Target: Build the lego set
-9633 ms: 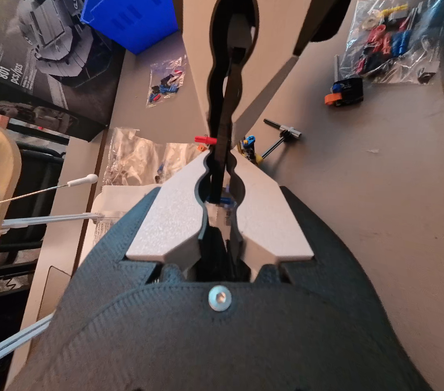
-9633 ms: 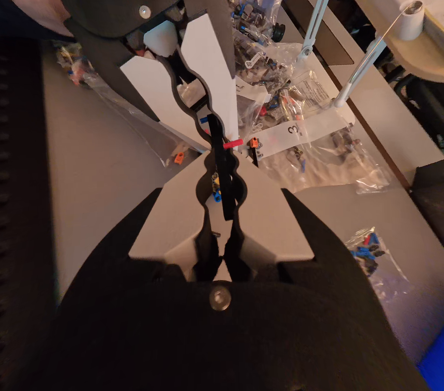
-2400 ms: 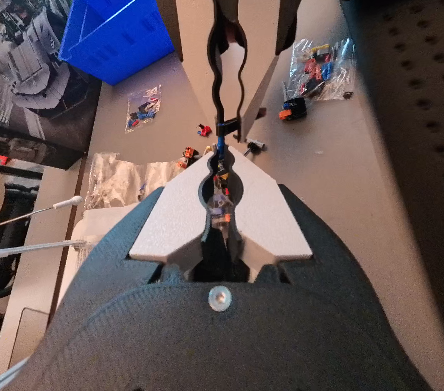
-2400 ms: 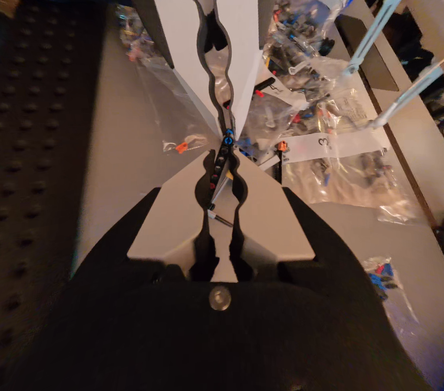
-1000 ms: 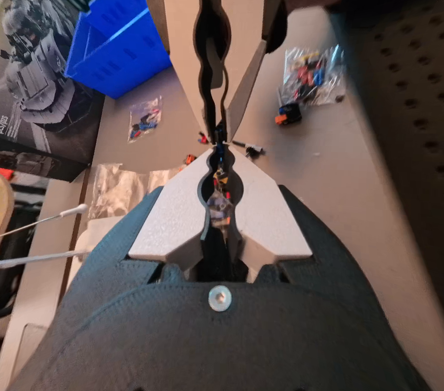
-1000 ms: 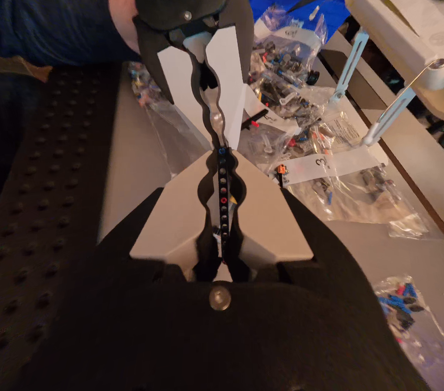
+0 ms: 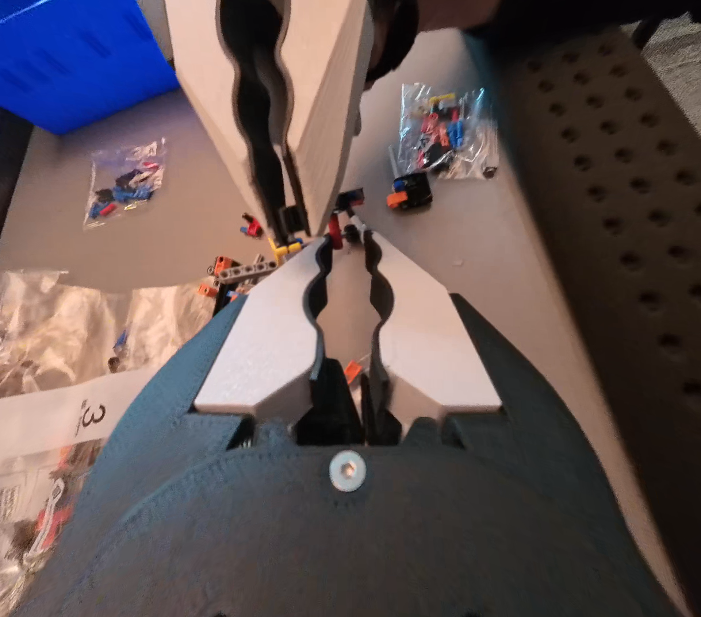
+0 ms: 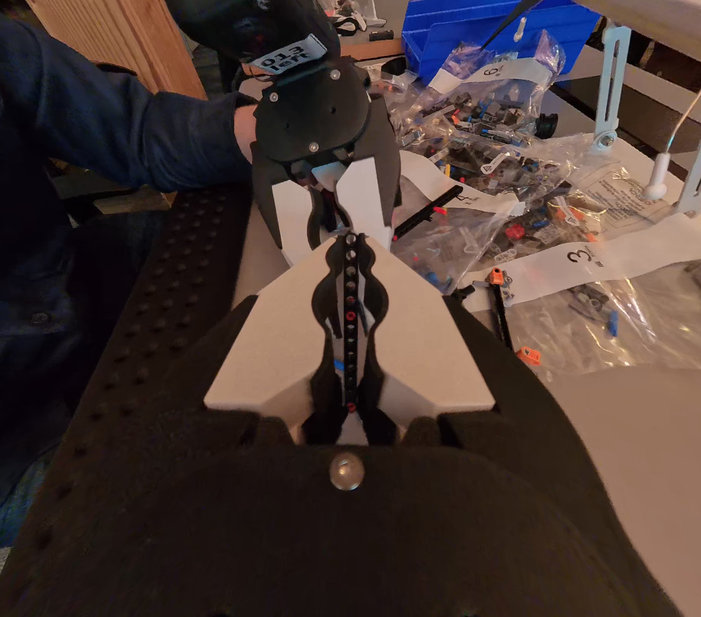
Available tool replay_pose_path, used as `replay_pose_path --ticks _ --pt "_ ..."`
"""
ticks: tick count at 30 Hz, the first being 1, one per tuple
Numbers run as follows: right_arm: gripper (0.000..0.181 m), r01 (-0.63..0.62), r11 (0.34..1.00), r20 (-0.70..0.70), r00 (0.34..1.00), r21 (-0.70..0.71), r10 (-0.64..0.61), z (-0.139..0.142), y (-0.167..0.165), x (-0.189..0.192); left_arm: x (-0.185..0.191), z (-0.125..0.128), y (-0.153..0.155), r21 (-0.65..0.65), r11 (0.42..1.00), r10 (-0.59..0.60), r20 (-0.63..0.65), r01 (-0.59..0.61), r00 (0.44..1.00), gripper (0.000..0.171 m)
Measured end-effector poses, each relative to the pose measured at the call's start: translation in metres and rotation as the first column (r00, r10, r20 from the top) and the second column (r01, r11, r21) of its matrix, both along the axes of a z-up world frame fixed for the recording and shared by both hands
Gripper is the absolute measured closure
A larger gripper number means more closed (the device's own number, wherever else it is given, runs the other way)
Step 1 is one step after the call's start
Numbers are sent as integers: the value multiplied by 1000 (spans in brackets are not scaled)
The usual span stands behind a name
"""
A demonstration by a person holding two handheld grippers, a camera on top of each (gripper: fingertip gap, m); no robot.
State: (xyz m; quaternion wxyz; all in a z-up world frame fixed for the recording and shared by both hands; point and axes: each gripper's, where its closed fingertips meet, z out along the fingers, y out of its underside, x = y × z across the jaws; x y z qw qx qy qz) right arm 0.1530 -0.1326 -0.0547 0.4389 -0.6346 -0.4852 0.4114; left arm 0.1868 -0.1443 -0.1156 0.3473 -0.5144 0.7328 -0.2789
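My right gripper (image 8: 351, 238) is shut on a long black holed beam (image 8: 349, 314) that runs lengthwise between its fingers, with red and blue pins in it. In the left wrist view the right gripper (image 7: 290, 229) hangs over the table with the beam's end (image 7: 290, 218) at its tips. My left gripper (image 7: 347, 238) is open and empty, tips just above a red piece (image 7: 334, 229) and a small black-and-grey axle part (image 7: 354, 229) on the table. In the right wrist view the left gripper (image 8: 333, 223) faces mine, a little apart.
Loose pieces lie left of the tips: a grey beam (image 7: 246, 271), a yellow piece (image 7: 282, 250), orange pieces (image 7: 223, 261). A black-and-orange assembly (image 7: 411, 195) and small parts bags (image 7: 444, 132) lie farther off. There are numbered bags (image 8: 531, 257), a blue bin (image 7: 68, 30) and a black perforated mat (image 7: 607, 219). There is about 6 cm between the tips of the two grippers.
My left gripper has opened, let go of the black beam and drawn back lower toward the table. The right gripper keeps the beam and has moved up and left.
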Motion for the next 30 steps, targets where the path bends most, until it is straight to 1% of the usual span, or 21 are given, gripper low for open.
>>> replay_pose_path --ticks 2,3,5,7,10,14,15,18,21,22,24,28,30 --pt "177 -15 1000 -6 1000 1 15 1 -3 -2 2 1 1 12 1000 7 7 -8 1000 167" --pt "177 -12 1000 -7 1000 2 12 1 -2 -2 1 1 2 9 1000 10 5 -10 1000 168" --pt "177 -4 1000 -17 1000 11 5 3 -1 -1 0 2 6 6 1000 26 15 -26 1000 169" --pt "177 7 1000 -10 1000 24 -7 3 0 1 -2 1 9 15 999 45 -2 -45 999 169" --pt "177 5 999 -36 999 50 -3 9 -2 -1 1 9 9 -4 999 51 38 -51 998 170" --pt "176 23 999 -30 999 44 -22 7 2 0 0 6 14 14 996 86 17 -86 996 170" --pt "175 35 998 -28 999 50 -34 7 3 1 0 6 15 19 996 91 17 -92 996 170" --pt "158 96 994 -36 995 46 -95 10 14 13 -1 14 19 -18 994 111 49 -111 993 170" --pt "146 96 995 37 995 -3 -96 -6 17 16 -2 25 19 -76 991 113 102 -106 988 170" --pt "154 73 997 52 996 -7 -72 -9 13 14 -3 27 18 -84 992 107 105 -98 989 170" --pt "176 51 997 70 996 50 -54 -9 8 9 -4 25 19 -63 992 113 92 -107 989 170" --pt "176 47 997 117 992 54 -53 -15 7 9 -4 20 19 -61 993 107 72 -102 992 169" --pt "176 43 998 131 990 44 -48 -17 6 9 -4 17 18 -57 993 106 54 -103 993 164"
